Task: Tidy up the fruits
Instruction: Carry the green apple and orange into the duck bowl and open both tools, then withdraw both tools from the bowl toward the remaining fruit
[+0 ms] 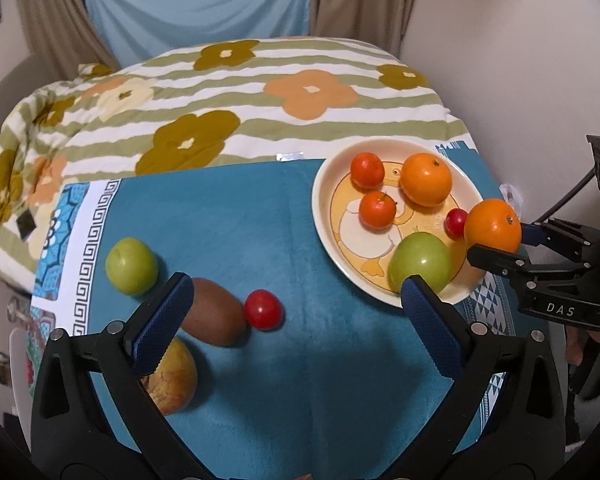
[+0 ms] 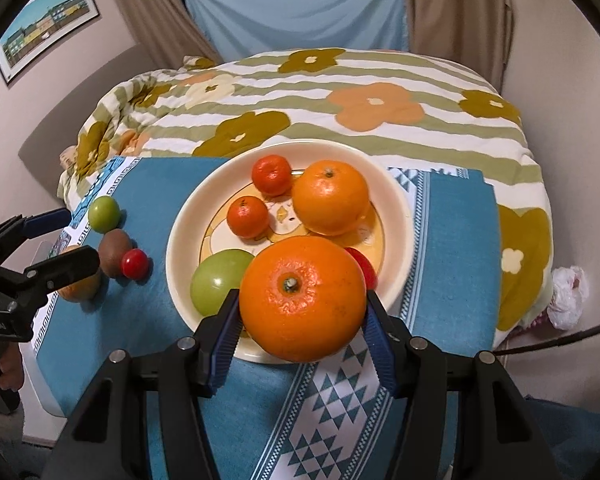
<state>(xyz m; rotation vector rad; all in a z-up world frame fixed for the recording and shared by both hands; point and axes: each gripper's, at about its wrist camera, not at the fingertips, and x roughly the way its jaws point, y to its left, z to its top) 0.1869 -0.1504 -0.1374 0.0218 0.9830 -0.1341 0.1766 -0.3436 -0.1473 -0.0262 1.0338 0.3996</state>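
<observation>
Left wrist view, from the left: a green fruit (image 1: 131, 266), a kiwi (image 1: 216, 312) and a cherry tomato (image 1: 263, 309) lie on the teal cloth (image 1: 236, 220), framed by the left gripper (image 1: 294, 296), its jaws wide apart and holding nothing. Further right, the plate (image 1: 380, 148) carries fruit (five pieces). At its right rim the right gripper (image 2: 302, 312) is clamped on a large orange (image 2: 303, 298).

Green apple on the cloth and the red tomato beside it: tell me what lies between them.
A brown kiwi lies between the green apple and the red tomato, touching the tomato; the left wrist view shows it.
</observation>
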